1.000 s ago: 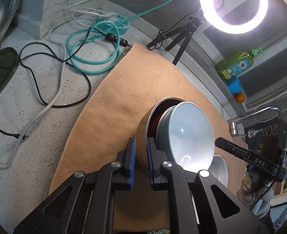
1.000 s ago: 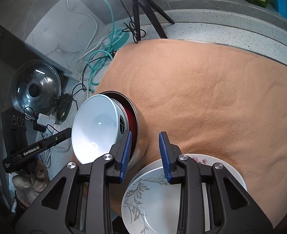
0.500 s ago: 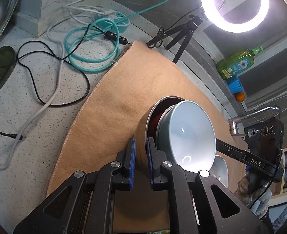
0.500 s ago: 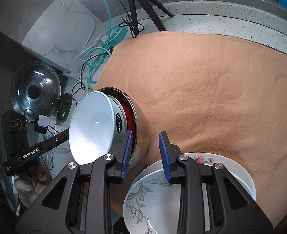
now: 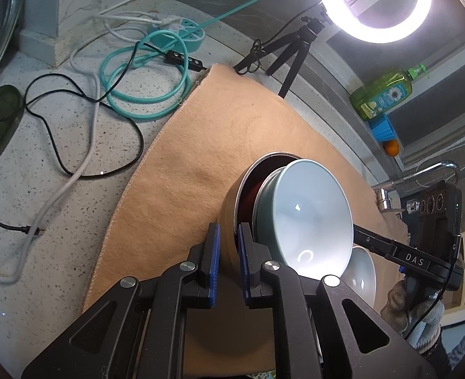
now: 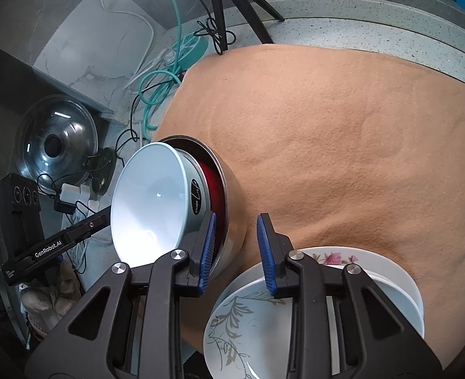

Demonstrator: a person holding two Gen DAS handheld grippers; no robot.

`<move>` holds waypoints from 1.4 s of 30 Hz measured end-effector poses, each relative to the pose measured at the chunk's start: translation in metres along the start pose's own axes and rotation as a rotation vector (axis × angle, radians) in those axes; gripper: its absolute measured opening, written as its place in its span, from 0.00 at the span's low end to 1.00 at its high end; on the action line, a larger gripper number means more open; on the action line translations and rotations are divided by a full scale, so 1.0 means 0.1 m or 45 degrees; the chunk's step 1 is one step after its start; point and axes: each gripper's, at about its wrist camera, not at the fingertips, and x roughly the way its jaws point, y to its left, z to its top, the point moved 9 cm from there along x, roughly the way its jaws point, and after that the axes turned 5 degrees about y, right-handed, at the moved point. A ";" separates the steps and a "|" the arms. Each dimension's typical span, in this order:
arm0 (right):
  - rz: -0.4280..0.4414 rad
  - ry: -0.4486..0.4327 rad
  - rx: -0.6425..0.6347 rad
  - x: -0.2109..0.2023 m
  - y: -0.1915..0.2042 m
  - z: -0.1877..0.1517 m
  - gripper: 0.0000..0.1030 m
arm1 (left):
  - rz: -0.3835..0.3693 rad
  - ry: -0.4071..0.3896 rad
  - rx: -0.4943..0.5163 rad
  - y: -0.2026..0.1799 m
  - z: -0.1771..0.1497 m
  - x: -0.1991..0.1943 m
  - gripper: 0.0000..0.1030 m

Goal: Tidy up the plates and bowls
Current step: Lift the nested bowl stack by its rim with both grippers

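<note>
Left gripper (image 5: 229, 254) fingers pinching steel bowl (image 5: 232, 208) rim, teal bowl (image 5: 308, 218) nested

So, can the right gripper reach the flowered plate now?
Probably yes. The right gripper is open, and the flowered plate lies just below its jaws on the cloth, with nothing over it.

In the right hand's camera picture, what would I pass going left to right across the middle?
Pot lid → pale blue bowl → steel bowl with a red inside → bare orange cloth.
</note>
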 end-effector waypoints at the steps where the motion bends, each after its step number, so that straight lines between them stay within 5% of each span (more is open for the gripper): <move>1: 0.001 0.000 0.001 0.00 0.00 0.00 0.26 | 0.004 0.003 0.006 -0.01 0.00 0.01 0.10; 12: 0.032 0.012 0.044 0.01 -0.01 -0.01 0.15 | 0.013 0.035 0.021 -0.03 -0.02 0.13 0.10; 42: 0.015 0.007 0.017 -0.07 0.06 -0.05 0.12 | 0.014 -0.003 0.053 -0.14 -0.02 0.01 0.10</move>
